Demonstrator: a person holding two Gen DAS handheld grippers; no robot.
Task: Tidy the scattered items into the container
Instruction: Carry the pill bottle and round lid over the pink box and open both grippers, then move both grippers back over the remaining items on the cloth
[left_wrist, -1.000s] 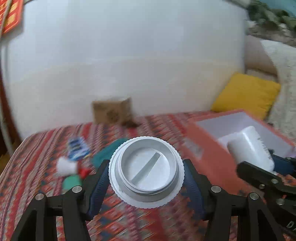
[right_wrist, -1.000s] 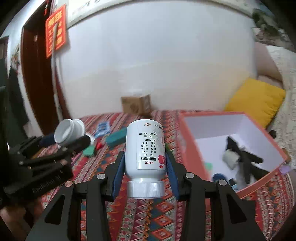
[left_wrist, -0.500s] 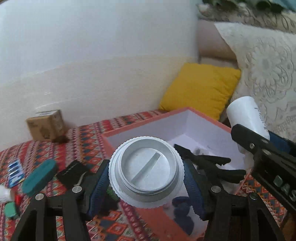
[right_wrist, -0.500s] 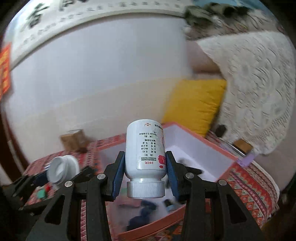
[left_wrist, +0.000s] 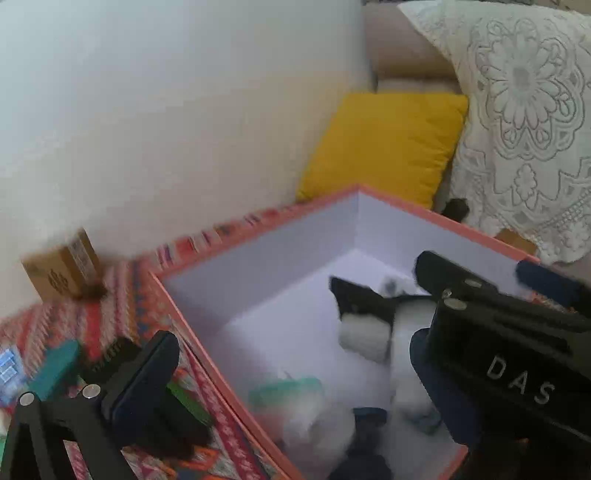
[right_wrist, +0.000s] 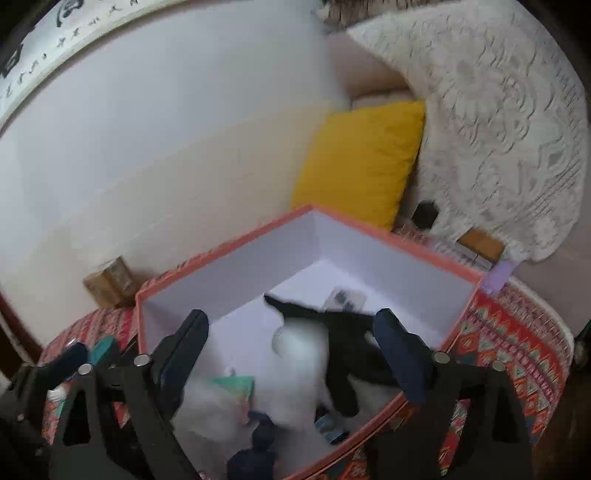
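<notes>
Left gripper (left_wrist: 288, 373) over the near-left corner of the orange box (left_wrist: 325, 201): jaws spread wide, just been opening, nothing pinched. Only the left finger (left_wrist: 144, 373) seen clearly, hanging outside the box wall above the patterned cloth (left_wrist: 110, 306); the other side mostly hidden behind the right gripper's black body. Below the gap and clear of the pads, a blurred white jar (left_wrist: 317, 424) low inside the box beside a teal packet (left_wrist: 284, 391). Too smeared to tell whether resting or mid-drop. Right gripper (right_wrist: 291, 354) over the near half of the same box, jaws likewise wide apart and just been opening. Between its two fingers (right_wrist: 181, 354), but touching neither pad, a blurred white bottle (right_wrist: 299, 354) down inside the box, against a black object (right_wrist: 332, 321) lying across the white floor. More contents near the front wall: a dark blue item (right_wrist: 258, 443), and farther in a small clear packet (right_wrist: 343, 297). Still out on the cloth left of the box: a teal item (left_wrist: 55, 369), just beside the left finger. Cardboard carton (left_wrist: 59, 269) at the far-left wall. Yellow cushion (left_wrist: 384, 147) behind the box's far corner, lace cover (left_wrist: 524, 110) draped to its right.
</notes>
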